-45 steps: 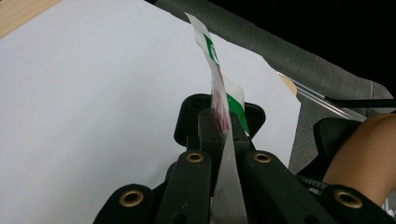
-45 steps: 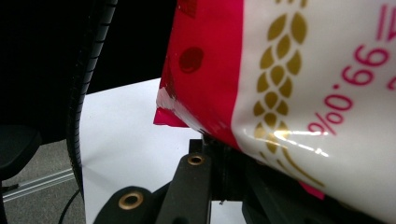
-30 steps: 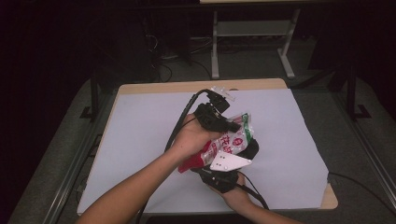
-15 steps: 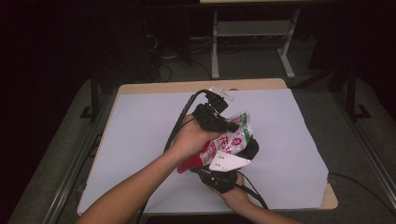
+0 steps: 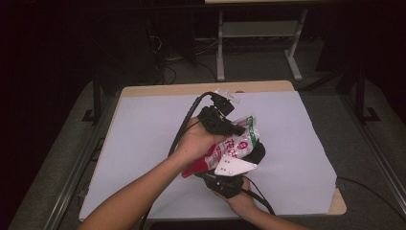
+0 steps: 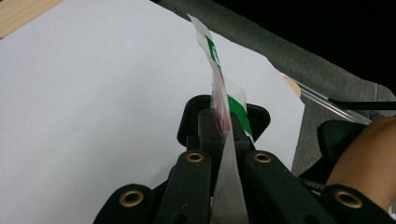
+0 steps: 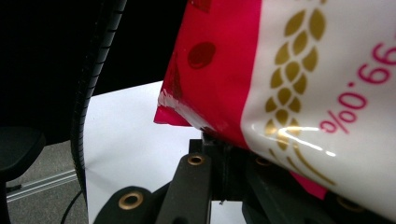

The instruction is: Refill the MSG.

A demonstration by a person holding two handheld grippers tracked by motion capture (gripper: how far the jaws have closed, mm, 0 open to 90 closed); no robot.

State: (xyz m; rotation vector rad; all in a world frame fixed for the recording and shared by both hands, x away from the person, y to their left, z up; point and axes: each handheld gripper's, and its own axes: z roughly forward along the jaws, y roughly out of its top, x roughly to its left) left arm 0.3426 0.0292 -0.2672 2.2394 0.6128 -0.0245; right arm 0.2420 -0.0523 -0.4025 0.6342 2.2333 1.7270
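Red-white plastic bag (image 5: 229,149) | both claws clamped on it; contents unseen

Glossy, smooth plastic bag (image 7: 299,93) in red and white; matt black plastic claws with brass-coloured rivets; matt white sheet (image 5: 143,143) over a pale wood tabletop (image 5: 191,89).

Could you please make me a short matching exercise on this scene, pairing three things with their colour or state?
Things:
1. packet
2. left gripper
3. table cover

Descriptions:
a. plain white, lying flat
b. red and white, with green at one end
c. black, shut on a thin edge

Pairs: 1-b, 2-c, 3-a
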